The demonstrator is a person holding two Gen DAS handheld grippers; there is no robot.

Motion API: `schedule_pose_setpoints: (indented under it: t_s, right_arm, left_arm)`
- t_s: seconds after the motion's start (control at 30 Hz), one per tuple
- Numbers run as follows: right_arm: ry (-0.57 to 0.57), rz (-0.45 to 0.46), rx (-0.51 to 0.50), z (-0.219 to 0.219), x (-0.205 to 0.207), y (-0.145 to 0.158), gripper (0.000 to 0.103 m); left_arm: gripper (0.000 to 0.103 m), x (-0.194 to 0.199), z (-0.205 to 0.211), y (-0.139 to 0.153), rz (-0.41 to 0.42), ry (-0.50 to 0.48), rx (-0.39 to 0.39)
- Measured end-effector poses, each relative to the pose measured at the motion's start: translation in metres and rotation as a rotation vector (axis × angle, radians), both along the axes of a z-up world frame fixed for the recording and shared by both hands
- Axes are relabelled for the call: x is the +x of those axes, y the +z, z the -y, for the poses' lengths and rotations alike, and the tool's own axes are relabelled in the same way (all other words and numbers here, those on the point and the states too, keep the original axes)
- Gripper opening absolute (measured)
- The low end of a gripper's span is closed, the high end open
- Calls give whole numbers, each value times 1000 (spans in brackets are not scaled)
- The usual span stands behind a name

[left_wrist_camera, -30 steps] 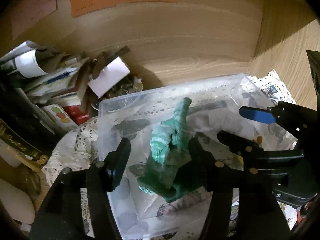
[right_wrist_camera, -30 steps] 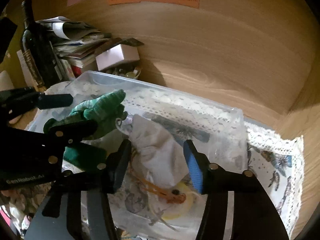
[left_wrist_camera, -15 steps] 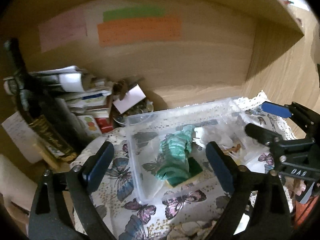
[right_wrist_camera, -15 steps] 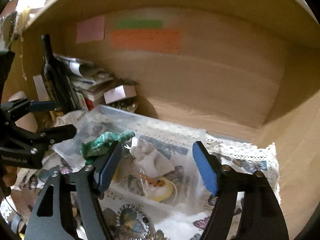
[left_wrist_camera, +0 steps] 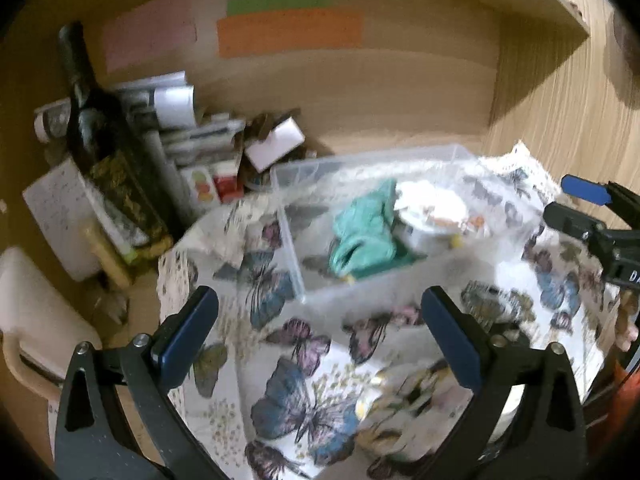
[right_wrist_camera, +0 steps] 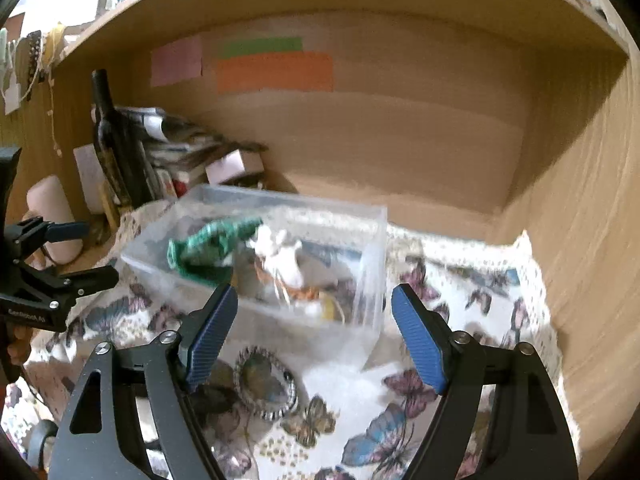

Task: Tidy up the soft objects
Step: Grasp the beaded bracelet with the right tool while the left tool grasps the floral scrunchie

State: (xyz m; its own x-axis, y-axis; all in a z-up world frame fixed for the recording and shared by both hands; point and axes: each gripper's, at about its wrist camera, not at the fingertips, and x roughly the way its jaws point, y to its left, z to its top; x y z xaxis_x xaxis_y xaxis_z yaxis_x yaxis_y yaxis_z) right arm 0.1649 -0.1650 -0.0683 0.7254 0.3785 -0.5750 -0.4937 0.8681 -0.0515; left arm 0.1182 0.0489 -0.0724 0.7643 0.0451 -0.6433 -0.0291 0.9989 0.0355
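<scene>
A clear plastic box (left_wrist_camera: pixel 344 296) (right_wrist_camera: pixel 352 320) stands on a butterfly-print cloth (left_wrist_camera: pixel 304 368) (right_wrist_camera: pixel 472 300). Inside it lie a green knitted sock (left_wrist_camera: pixel 360 228) (right_wrist_camera: pixel 208 244) on the left and a white soft toy (left_wrist_camera: pixel 436 208) (right_wrist_camera: pixel 280 256) with orange and yellow parts on the right. My left gripper (left_wrist_camera: pixel 320 336) is open and empty, well in front of the box; it also shows at the left of the right wrist view (right_wrist_camera: pixel 76 252). My right gripper (right_wrist_camera: pixel 312 332) is open and empty just before the box's near wall; it also shows at the right of the left wrist view (left_wrist_camera: pixel 576 204).
A dark wine bottle (left_wrist_camera: pixel 104 144) (right_wrist_camera: pixel 112 140) and a pile of books and papers (left_wrist_camera: pixel 188 136) (right_wrist_camera: pixel 176 152) stand at the back left of the wooden alcove. A round beaded ornament (right_wrist_camera: pixel 264 384) lies on the cloth by my right gripper. Wooden walls close the back and right.
Both grippers have pulled back out of the box and opened wide. The green sock and the white toy now lie released inside the box.
</scene>
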Motion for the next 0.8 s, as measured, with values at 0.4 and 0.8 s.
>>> schedule_pose_setpoints:
  t_s: [0.4, 0.8]
  right_arm:
    - [-12, -161, -58, 1, 7, -53, 77]
    - [25, -279, -128, -15, 18, -87, 46]
  left_arm:
    - [103, -10, -9, -63, -201, -36, -14]
    - [81, -3, 6, -84, -262, -96, -75]
